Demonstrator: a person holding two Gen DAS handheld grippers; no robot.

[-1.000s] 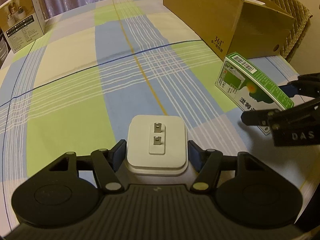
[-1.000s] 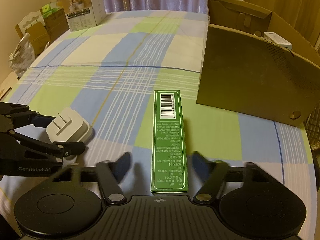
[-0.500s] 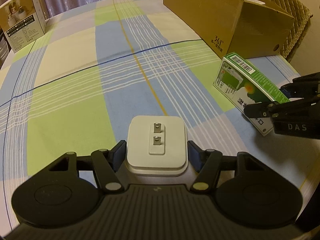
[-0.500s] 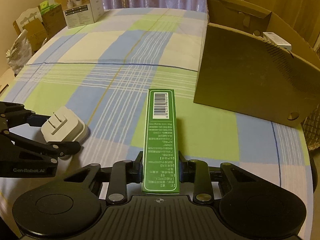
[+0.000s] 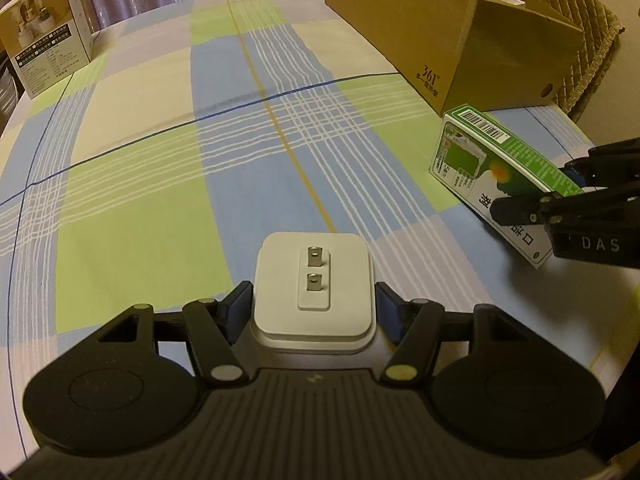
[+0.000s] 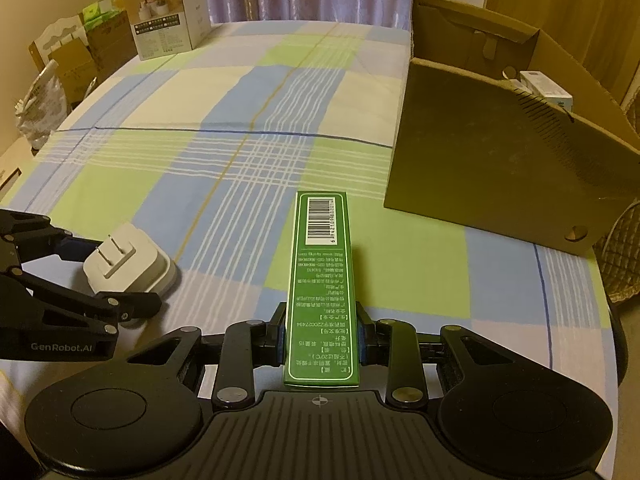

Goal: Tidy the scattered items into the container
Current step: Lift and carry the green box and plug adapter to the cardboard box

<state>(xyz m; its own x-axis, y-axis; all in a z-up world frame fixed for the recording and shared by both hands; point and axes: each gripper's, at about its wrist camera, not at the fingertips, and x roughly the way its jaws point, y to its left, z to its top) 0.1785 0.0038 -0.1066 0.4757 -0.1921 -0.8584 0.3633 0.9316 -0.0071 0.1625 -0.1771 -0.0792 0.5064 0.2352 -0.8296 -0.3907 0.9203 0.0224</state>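
On the checked cloth of the counter (image 5: 140, 184), the left gripper (image 5: 314, 312) has its jaws clamped on the white plug adapter (image 5: 314, 284), prongs facing up. Right gripper (image 6: 322, 338) jaws grip the green carton (image 6: 322, 276) at its near end. Ahead stands the open cardboard box (image 6: 492, 168), apart from both items.

right gripper (image 6: 320, 336) jaws closed from open onto the green box (image 6: 322, 280), box end lifted slightly
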